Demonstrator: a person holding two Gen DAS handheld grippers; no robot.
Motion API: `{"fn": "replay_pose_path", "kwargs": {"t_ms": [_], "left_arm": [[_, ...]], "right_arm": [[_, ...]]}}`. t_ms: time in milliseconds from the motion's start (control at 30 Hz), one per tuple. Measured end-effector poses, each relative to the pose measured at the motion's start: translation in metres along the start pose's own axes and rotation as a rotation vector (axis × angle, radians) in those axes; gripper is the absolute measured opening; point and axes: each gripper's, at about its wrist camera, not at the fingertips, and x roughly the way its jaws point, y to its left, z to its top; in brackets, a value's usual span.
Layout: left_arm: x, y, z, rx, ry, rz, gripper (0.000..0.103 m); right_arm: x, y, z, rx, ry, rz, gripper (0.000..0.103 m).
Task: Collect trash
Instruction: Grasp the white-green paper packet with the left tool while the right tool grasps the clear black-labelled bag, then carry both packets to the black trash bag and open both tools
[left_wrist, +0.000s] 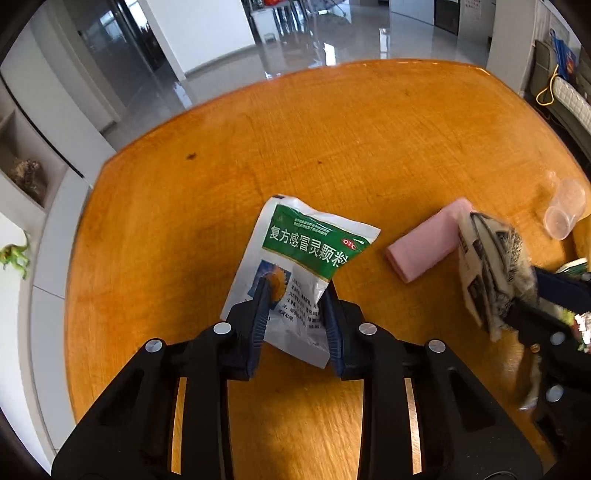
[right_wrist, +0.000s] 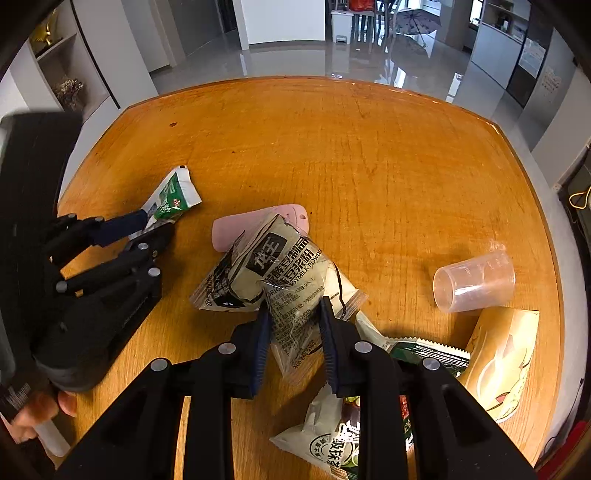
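Both grippers are loaded w/ trash, nothing binned yet as far as either view shows; no bin or bag in sight.

Left gripper (left_wrist: 295, 291): jaws closed down to a narrow gap on the green/white medicine sachet (left_wrist: 299, 266), pinching its lower half; the rest sticks out ahead of the jaws, and it looks lifted off the surface (left_wrist: 332, 147), though I can't be sure.

Right gripper (right_wrist: 293, 310): jaws likewise narrowed onto the soy milk powder packet (right_wrist: 284, 280), gripping the near end; the pack fans out ahead and to the left of the jaws. It looks like maybe two packs overlapping, can't tell for sure.

Still left on the surface, judged by the right wrist view:
- pink roll (right_wrist: 240, 229), just ahead of the right jaws, partly behind the held packet
- clear plastic cup (right_wrist: 474, 282) on its side, off to the right of the jaws
- dark green wrapper (right_wrist: 428, 352) w/ zigzag edge, just right of the jaws, close in
- white/green snack bag (right_wrist: 325, 443) below the jaws, partly hidden by the gripper body
- yellow box (right_wrist: 506, 362) at far right, prob. tissues, may not be trash

So approx 2 items in hand, 4+ to go, and a drop-off spot yet to be found.
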Motion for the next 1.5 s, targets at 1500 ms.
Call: {"fn": "replay_pose_path", "kwargs": {"t_ms": [1500], "left_arm": [[-0.219,0.122,-0.346,-0.434,-0.169,-0.017,0.01]], "right_arm": [[-0.101,0.219,-0.191,-0.333,-0.025,0.28,0.027]]}}
